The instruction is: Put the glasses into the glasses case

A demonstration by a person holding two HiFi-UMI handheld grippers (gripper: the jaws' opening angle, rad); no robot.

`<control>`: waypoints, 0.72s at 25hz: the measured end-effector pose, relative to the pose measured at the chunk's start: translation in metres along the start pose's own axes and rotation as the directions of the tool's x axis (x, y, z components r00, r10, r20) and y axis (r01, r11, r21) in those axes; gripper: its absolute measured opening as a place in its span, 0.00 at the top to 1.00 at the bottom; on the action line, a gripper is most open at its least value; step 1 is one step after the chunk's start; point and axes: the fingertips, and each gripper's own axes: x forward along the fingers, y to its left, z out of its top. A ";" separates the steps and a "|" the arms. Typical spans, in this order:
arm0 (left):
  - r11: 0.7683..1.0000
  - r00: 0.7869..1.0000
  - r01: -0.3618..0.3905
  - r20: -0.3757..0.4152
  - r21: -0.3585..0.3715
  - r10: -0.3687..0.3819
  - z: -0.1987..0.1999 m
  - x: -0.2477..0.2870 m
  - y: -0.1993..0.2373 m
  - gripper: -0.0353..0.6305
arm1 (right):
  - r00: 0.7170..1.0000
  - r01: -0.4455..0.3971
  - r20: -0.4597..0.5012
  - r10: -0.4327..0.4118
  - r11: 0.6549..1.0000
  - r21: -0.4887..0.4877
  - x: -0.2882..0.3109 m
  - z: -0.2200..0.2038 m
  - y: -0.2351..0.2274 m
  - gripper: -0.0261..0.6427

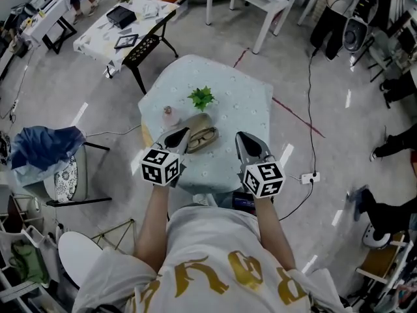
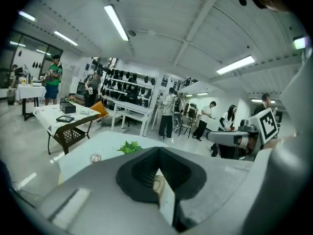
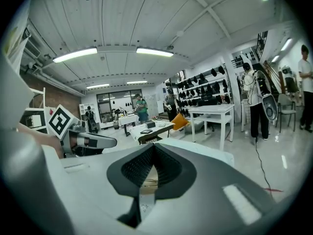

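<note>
- A table (image 1: 242, 102) with angled corners, covered by a pale cloth with a small flower print, stands in the middle of the head view on a grey floor.
- The person (image 1: 215, 259) wears a white shirt with gold letters and stands at the near edge of the table, with both forearms stretched out over it.
- The left gripper (image 1: 180, 135), grey with a black-and-white marker cube (image 1: 160, 167) on it, has its tip just beside the left end of the case. Its jaws are closed together at the tip and nothing is between them (whether the tip touches the case, I cannot tell).
- The right gripper (image 1: 242, 139), of the same grey build, is over the table to the right of the case, a little apart from it. Its jaws also meet at the tip and grip nothing.
- The tan glasses case (image 1: 195, 124) lies open on the cloth, between the two grippers and near the front edge.
- A small green plant (image 1: 202, 98) with pointed leaves stands behind the case, toward the table's middle.
- The dark-framed glasses (image 1: 207, 135) lie on the open case, on its near half; how deep they sit in it is not clear.
- A small round object (image 1: 168, 111), pinkish, is on the cloth to the left of the plant.
</note>
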 end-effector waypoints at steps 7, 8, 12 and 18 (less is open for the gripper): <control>0.999 1.000 -0.012 0.014 0.034 0.012 0.008 -0.003 0.001 0.95 | 1.000 0.005 0.010 -0.004 1.000 -0.006 -0.002 0.003 0.003 0.93; 0.999 1.000 -0.010 0.015 0.038 0.010 0.009 -0.003 0.000 0.95 | 1.000 0.006 0.011 -0.006 1.000 -0.006 -0.003 0.004 0.003 0.93; 0.998 1.000 -0.010 0.009 0.055 0.009 0.009 -0.003 -0.003 0.95 | 1.000 0.005 0.012 -0.005 1.000 -0.005 -0.005 0.005 0.004 0.93; 0.998 1.000 -0.018 0.000 0.057 0.018 0.005 -0.007 0.000 0.95 | 1.000 -0.004 0.005 0.004 1.000 -0.004 -0.002 0.001 0.008 0.93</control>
